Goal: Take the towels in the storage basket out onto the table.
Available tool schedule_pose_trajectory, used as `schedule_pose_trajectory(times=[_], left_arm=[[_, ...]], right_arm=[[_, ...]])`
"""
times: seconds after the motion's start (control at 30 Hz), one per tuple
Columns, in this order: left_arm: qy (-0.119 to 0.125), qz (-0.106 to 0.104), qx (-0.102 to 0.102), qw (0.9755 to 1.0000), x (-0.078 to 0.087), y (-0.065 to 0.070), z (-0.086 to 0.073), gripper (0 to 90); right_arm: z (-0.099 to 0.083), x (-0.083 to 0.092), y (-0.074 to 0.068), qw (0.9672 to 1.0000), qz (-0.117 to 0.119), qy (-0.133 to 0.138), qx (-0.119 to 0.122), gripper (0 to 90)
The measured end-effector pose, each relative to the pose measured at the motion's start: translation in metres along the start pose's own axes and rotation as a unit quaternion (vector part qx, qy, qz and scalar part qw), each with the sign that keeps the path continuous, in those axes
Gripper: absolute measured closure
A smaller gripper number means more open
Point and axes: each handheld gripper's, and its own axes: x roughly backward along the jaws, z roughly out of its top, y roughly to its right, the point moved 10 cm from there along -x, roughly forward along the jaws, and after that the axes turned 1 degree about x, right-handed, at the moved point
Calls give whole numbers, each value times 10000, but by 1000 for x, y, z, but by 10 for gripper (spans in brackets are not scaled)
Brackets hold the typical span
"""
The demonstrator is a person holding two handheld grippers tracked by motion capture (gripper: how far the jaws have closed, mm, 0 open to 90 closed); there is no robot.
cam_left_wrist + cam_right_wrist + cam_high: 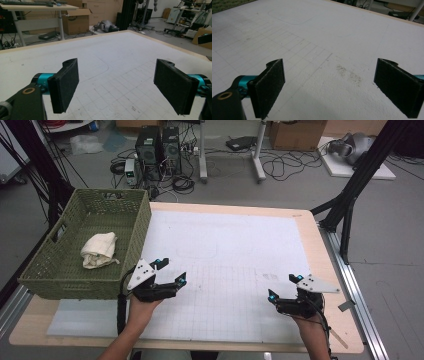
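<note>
While both grippers hovered over the mat point(225, 245), I had nothing pinched in either one. My left gripper point(170, 272) sat near the mat's left edge, just beside the basket point(135, 265), jaws spread wide; its own view showed two black pads point(65, 85) with bare gridded mat between them. My right gripper point(285, 287) sat near the mat's front right corner, jaws likewise spread, with a faint dirty smudge point(348, 73) on the mat ahead of it.

The cloth point(100, 250), a cream bundle loosely rolled, lay inside the green woven basket, toward its middle, apart from both grippers. The basket stood at the table's left edge, overhanging it a little.

I judged the step in hand to be reaching for that cloth. To do it well, I would have lifted the left gripper clear of the basket's near wall first, then come down over the bundle with jaws still wide, biting a thick fold rather than a loose corner, since soft cloth slips and unrolls. The right gripper could have stayed back.
</note>
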Motion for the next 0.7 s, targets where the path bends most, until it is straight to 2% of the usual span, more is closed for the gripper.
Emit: schedule_pose_trajectory(times=[0.23, 0.4, 0.47, 0.5, 0.57, 0.7], left_arm=[[-45, -24, 11, 10000, -1, 1, -1, 196], [-39, -83, 166, 9998, -1, -1, 0, 191], [-5, -47, 170, 9998, -1, -3, 2, 191], [3, -25, 187, 9998, -1, -4, 4, 193], [74, 0, 254, 9997, 0, -4, 8, 192], [147, 24, 151, 9998, 4, -3, 17, 196]], right_arm=[[1, 0, 2, 10000, 11, 38, -44, 91], [2, -5, 3, 9999, 60, 67, -95, 91], [1, -6, 3, 9998, 108, 50, -127, 91], [-1, -6, 2, 9996, 162, -36, -234, 91], [-1, -6, 2, 9995, 186, -42, -241, 91], [2, 2, -2, 9997, 123, 100, -176, 91]])
